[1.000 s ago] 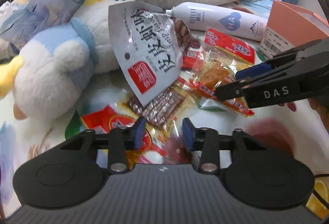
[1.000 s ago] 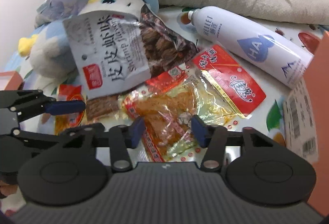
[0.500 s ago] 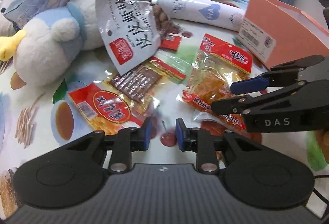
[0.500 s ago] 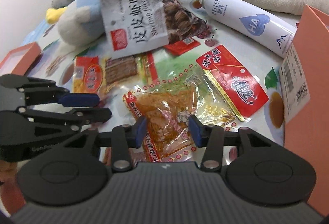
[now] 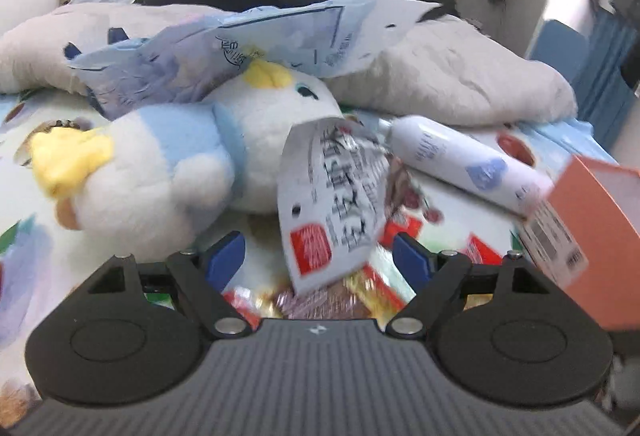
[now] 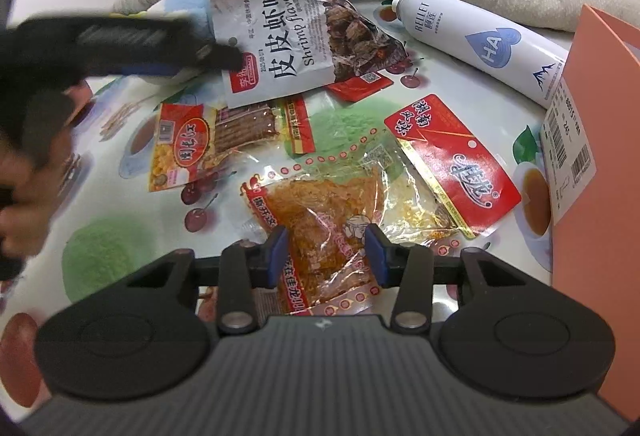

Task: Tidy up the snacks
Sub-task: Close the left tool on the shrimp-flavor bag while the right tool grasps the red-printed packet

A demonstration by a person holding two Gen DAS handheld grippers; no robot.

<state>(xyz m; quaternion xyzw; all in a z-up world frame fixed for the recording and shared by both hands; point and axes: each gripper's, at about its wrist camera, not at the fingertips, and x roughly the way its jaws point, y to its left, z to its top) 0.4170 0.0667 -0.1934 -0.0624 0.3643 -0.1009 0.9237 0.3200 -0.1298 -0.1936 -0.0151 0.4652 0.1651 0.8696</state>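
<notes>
Several snack packets lie on a fruit-print cloth. A grey shrimp-flavour bag [image 5: 332, 204] [image 6: 288, 44] leans on a plush penguin [image 5: 160, 164]. My left gripper [image 5: 320, 260] is open, its jaws wide apart on either side of the bag's lower corner; in the right wrist view it [image 6: 216, 58] shows blurred at that bag's left edge. My right gripper [image 6: 324, 252] is open, its jaws on either side of a clear packet of orange shreds [image 6: 320, 212]. A red-topped packet [image 6: 452, 164], a yellow-red packet [image 6: 180, 148] and a brown strip packet [image 6: 244, 124] lie nearby.
A white spray bottle [image 6: 480, 44] [image 5: 464, 160] lies at the back right. An orange box [image 6: 600, 156] [image 5: 588, 232] stands at the right. A grey pillow [image 5: 440, 76] and a pale blue bag [image 5: 240, 44] lie behind the penguin.
My left gripper has opened wide and swung up towards the shrimp bag and the penguin. My right gripper has pulled back a little and stays open over the orange-shred packet.
</notes>
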